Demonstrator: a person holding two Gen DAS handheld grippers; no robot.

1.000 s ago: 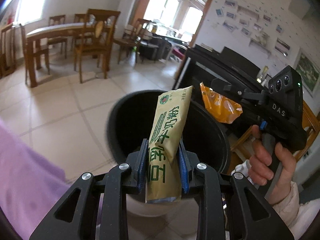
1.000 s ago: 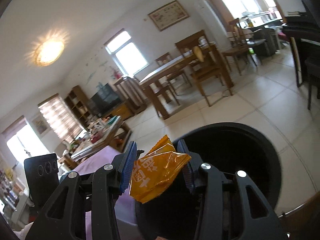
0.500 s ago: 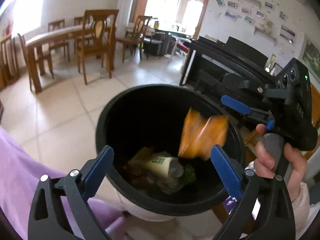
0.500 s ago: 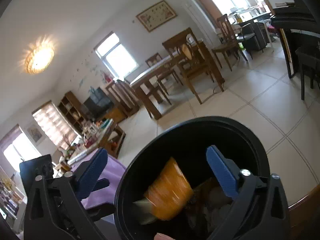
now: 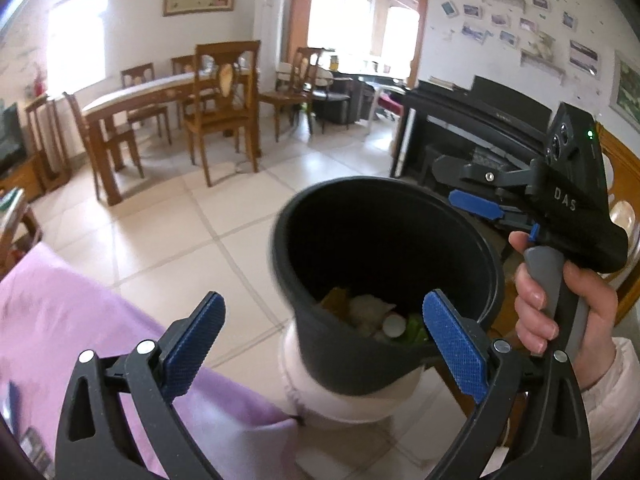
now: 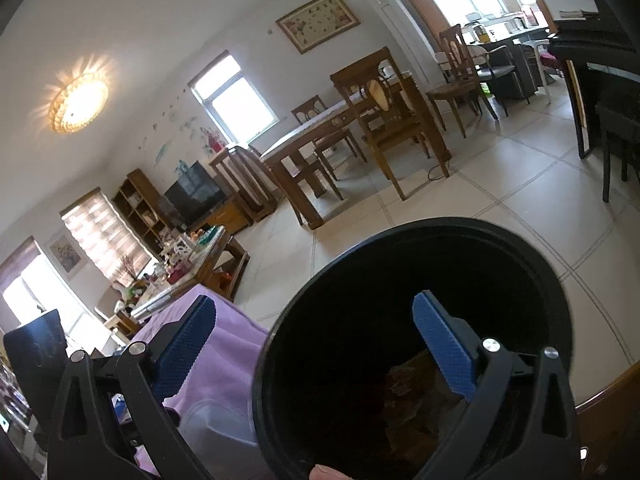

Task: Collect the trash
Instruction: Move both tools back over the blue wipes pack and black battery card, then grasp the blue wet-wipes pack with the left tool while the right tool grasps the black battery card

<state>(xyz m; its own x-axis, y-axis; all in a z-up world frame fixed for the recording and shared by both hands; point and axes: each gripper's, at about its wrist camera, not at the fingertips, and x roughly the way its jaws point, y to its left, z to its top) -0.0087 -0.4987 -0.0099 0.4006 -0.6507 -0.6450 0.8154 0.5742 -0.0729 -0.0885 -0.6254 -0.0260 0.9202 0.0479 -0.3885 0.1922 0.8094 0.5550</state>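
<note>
Gaping wide, the left gripper (image 5: 324, 344) has just been opening, and nothing sits between its blue ribbed pads (image 5: 454, 346). It hangs at the near rim of the round black plastic trash bin (image 5: 352, 356), which stands on the pale tiled floor (image 5: 168, 232) beside a lilac cloth-covered surface (image 5: 60, 320). Down at the bin's bottom lie the crumpled wrappers and scraps (image 5: 376, 320), white, yellow and green. The right gripper (image 6: 316, 340) has likewise just been opening; its jaws stand fully apart and empty, one blue pad over the bin's dark mouth, the other over the lilac cloth. A hand (image 5: 568, 308) grips its grey handle just past the bin's right rim. A wooden dining table with chairs (image 5: 168, 116) stands well apart across the floor.
</note>
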